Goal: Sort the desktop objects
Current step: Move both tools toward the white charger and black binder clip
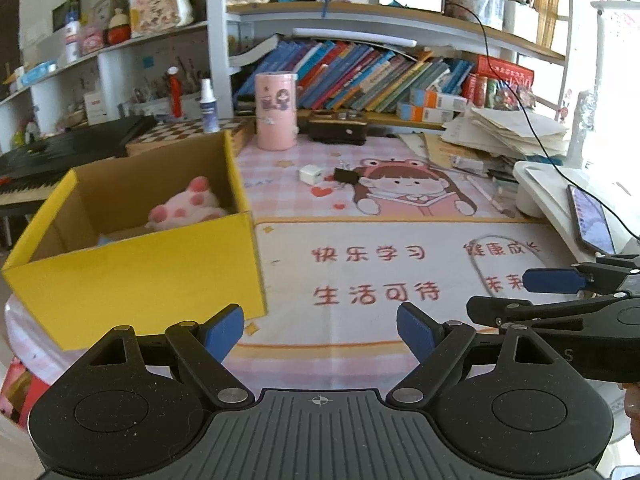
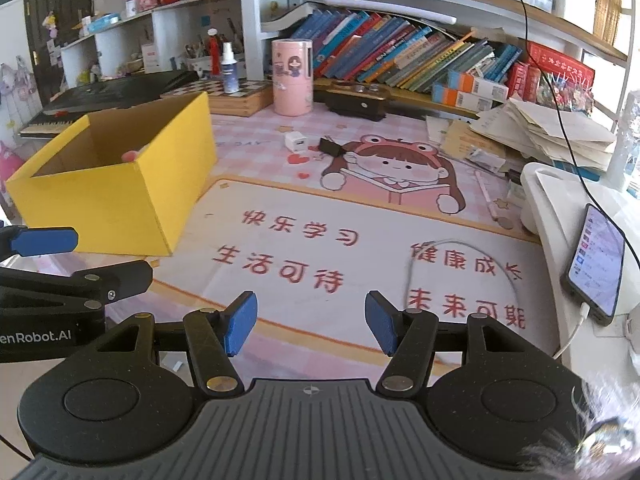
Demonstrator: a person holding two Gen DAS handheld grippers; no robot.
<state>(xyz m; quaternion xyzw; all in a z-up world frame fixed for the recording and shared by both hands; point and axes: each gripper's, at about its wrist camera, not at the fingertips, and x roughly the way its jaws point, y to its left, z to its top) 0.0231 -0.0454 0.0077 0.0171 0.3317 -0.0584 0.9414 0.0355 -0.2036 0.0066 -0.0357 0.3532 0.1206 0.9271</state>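
A yellow cardboard box (image 1: 136,280) stands on the left of the pink desk mat (image 1: 360,272); it also shows in the right wrist view (image 2: 108,204). A pink plush toy (image 1: 186,206) lies inside it, barely visible in the right wrist view (image 2: 130,156). A white charger cube (image 1: 310,174) (image 2: 295,142) and a black binder clip (image 1: 346,176) (image 2: 331,146) lie on the mat farther back. My left gripper (image 1: 320,332) is open and empty, low over the mat's near edge. My right gripper (image 2: 312,328) is open and empty beside it.
A pink cylinder holder (image 1: 276,110) and a dark case (image 1: 338,128) stand at the back before leaning books. Paper stacks (image 1: 508,132) and a white stand with a charging phone (image 2: 596,264) fill the right. A keyboard (image 1: 60,156) and chessboard (image 1: 192,130) lie behind the box.
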